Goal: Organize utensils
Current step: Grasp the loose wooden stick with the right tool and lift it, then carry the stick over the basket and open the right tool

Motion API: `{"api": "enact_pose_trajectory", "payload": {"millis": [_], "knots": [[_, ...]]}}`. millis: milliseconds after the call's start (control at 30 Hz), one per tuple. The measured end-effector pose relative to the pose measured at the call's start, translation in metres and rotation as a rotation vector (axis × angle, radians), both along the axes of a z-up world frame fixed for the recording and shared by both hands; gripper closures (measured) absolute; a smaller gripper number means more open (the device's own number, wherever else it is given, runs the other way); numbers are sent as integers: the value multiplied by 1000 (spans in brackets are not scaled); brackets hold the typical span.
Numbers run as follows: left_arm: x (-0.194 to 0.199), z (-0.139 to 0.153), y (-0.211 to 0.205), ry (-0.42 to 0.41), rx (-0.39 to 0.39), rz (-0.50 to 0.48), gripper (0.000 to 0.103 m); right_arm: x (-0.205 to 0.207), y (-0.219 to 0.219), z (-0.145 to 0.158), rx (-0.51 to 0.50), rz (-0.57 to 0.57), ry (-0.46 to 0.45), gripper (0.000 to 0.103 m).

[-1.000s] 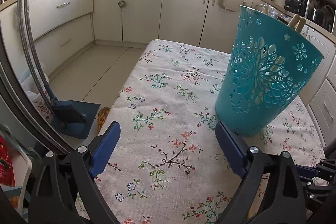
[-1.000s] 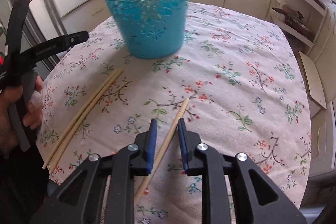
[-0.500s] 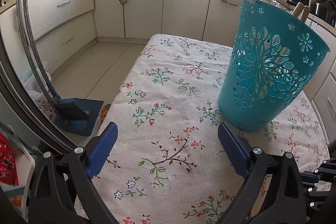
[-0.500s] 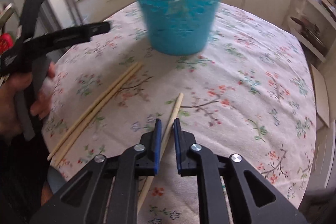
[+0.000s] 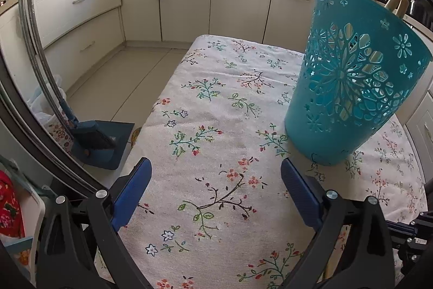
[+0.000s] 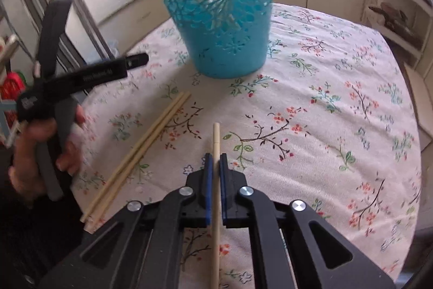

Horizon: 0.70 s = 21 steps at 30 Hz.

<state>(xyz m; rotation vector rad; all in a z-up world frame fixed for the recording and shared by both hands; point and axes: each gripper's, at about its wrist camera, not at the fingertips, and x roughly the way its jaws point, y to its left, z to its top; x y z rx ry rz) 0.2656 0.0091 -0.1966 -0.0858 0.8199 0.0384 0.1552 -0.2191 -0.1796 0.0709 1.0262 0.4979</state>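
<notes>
The right gripper (image 6: 215, 161) is pressed together on a single chopstick (image 6: 215, 142). Both blue pads bear on the stick's sides. The chopstick runs straight along the gripper's axis: its far end projects a short way beyond the fingertips toward the basket, and its near end passes back under the gripper body to the bottom edge of the view. Whether the stick is clear of the cloth cannot be told.

The left gripper (image 5: 213, 188) is spread wide and holds nothing. Only the floral tablecloth (image 5: 216, 126) shows between its pads. In the right wrist view a hand (image 6: 46, 151) grasps this gripper's handle at the left edge of the tabletop.

The teal basket (image 5: 351, 88) stands upright on the tablecloth, to the far right of the left gripper's right finger, near it but not touching. Pale wooden utensil tips (image 5: 396, 4) project above its rim. From the right gripper, the basket lies directly ahead at the far side, well apart from the held chopstick's end.

A pair of chopsticks (image 6: 140, 153) lies side by side on the tablecloth, left of the right gripper, angled from near left to far right toward the basket's base.
</notes>
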Motion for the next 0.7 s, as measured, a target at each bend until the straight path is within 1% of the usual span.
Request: {"api": "enact_pose_trajectory", "payload": {"millis": [167, 300, 400, 500, 600, 700], "knots": [[0, -1, 0, 3, -1, -1, 11, -11, -23, 14, 176, -65, -9, 97], [1, -1, 0, 7, 1, -1, 11, -17, -42, 36, 320, -98, -64, 97], [1, -2, 0, 10, 2, 0, 11, -18, -49, 62, 401, -100, -138, 97], [1, -2, 0, 11, 4, 0, 11, -14, -50, 88, 441, -98, -208, 97], [2, -3, 0, 15, 7, 0, 11, -1, -49, 121, 477, -108, -302, 97], [2, -3, -1, 19, 7, 1, 11, 26, -43, 159, 519, -141, -413, 97]]}}
